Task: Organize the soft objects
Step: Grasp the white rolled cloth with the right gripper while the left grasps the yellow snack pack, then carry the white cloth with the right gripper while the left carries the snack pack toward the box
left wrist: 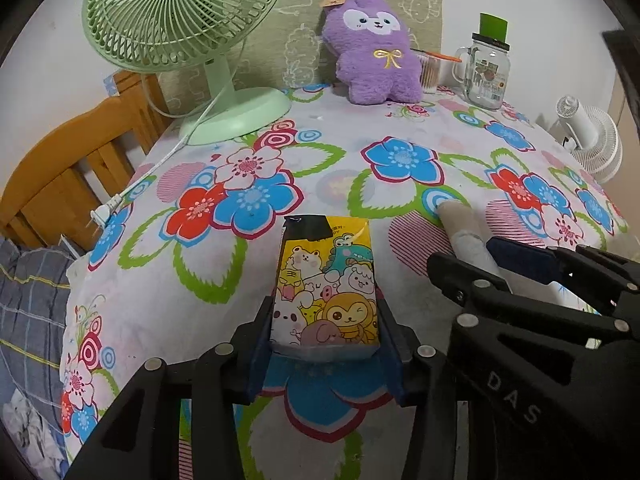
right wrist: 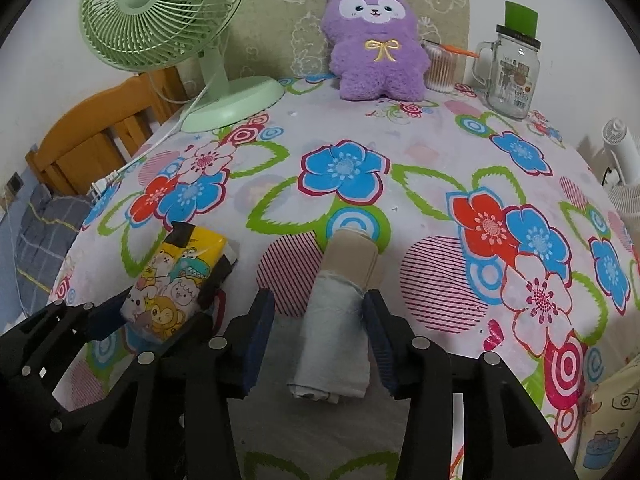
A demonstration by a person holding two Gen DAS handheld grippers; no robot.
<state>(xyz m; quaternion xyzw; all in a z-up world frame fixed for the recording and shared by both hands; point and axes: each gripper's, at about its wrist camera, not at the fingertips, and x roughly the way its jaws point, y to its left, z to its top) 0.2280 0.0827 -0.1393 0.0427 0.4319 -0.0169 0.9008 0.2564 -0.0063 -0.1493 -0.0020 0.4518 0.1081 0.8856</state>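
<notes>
Tissue pack in yellow cartoon-animal wrapping point(left wrist: 325, 288) sits clamped between my left gripper's point(left wrist: 326, 344) blue pads, its near end pinched on both sides while the far end points across the floral plastic tablecloth point(left wrist: 400, 128). My right gripper point(right wrist: 320, 340) stands with its fingers parted around a rolled pale-grey and beige cloth bundle point(right wrist: 340, 312) lying on the table; the right pad looks to touch the roll, the left pad stands clear of it, though I cannot be sure of contact from this angle. Pack and roll lie near each other at the table's near edge. Well beyond, a purple plush alpaca point(right wrist: 376, 44) leans upright at the back, between a mint-green desk fan point(left wrist: 180, 12) and a glass handled jar point(left wrist: 486, 72).
</notes>
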